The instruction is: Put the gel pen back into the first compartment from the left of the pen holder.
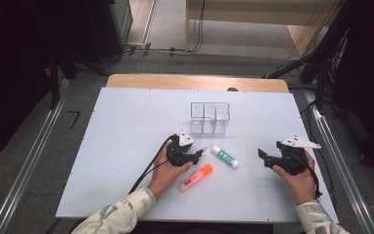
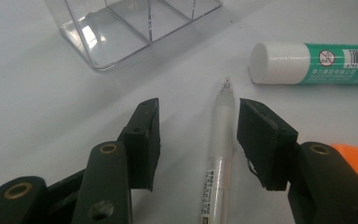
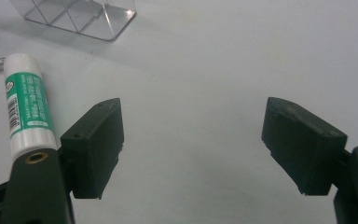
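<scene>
A: Left tool (image 2: 193, 135) first. Jaw state?

B: Spread. The slim translucent plastic pen (image 2: 219, 158) lies flat on the white bench (image 2: 37, 107) between the jaws, close to one pad, contact not clear. Its tip points away from the tool.

A: Beside it?

B: An orange highlighter (image 1: 196, 177) just beside the left tool, on the side toward the right tool. Farther out, a green-and-white glue stick (image 2: 314, 63), lying flat, apart from the pen.

A: Right tool (image 3: 193, 149)?

B: Spread wide, nothing between the jaws, bare bench under them. Glue stick lies off to its left.

A: Farthest?

B: A clear plastic divided organiser box (image 1: 210, 117), upright, beyond both tools.
</scene>
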